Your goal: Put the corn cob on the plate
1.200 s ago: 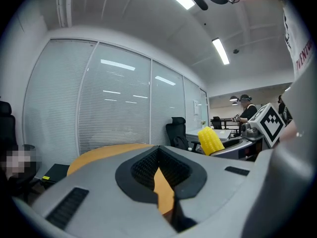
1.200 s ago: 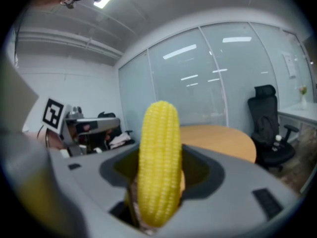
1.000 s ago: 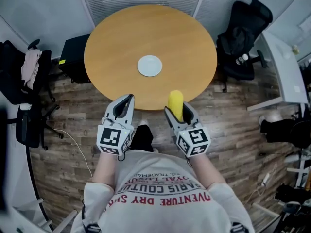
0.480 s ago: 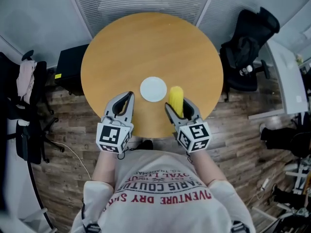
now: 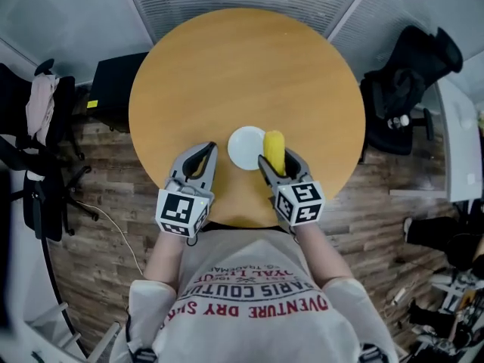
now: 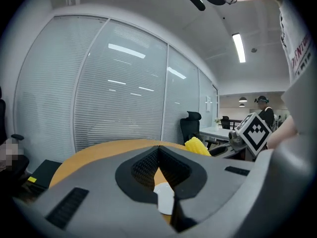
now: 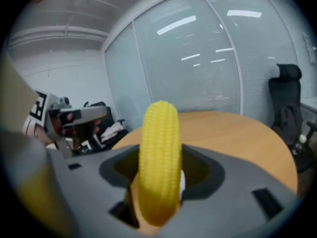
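While pinching the corn cob (image 5: 274, 150) in the right claw (image 5: 278, 162), tip over the plate's (image 5: 242, 148) right edge, ease left toward the middle, lower onto it, then loosen. Hold the left claw (image 5: 206, 151), closed on nothing, clear.

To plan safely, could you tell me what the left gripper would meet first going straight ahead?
Probably the round table top, the left gripper passing left of the white plate; height is unclear.
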`<act>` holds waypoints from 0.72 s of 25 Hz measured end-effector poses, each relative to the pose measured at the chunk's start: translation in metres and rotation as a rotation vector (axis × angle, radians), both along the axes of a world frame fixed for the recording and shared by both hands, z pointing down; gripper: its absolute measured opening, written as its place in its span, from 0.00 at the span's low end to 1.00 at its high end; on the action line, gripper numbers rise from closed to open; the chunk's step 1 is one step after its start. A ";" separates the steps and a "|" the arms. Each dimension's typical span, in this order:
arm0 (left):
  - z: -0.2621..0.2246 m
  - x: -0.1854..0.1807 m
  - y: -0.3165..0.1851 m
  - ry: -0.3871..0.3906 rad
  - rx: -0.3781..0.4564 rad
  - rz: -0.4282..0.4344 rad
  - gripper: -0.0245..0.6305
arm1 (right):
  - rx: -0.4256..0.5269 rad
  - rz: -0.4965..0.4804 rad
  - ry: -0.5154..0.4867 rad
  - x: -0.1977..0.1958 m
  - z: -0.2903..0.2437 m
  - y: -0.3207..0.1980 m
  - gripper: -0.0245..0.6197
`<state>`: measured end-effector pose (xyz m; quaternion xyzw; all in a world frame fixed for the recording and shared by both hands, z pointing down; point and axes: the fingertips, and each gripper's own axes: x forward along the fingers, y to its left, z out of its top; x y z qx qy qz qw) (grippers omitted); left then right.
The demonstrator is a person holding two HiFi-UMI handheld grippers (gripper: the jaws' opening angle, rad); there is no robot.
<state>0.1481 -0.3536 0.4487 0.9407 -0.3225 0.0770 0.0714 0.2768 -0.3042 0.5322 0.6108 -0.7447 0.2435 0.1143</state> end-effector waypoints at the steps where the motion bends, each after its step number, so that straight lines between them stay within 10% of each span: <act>1: 0.006 0.000 -0.003 -0.009 -0.009 -0.011 0.09 | -0.020 -0.011 0.002 0.001 0.009 -0.006 0.45; 18: 0.090 -0.013 -0.013 -0.069 -0.186 -0.246 0.09 | -0.358 -0.300 0.049 -0.014 0.152 -0.059 0.45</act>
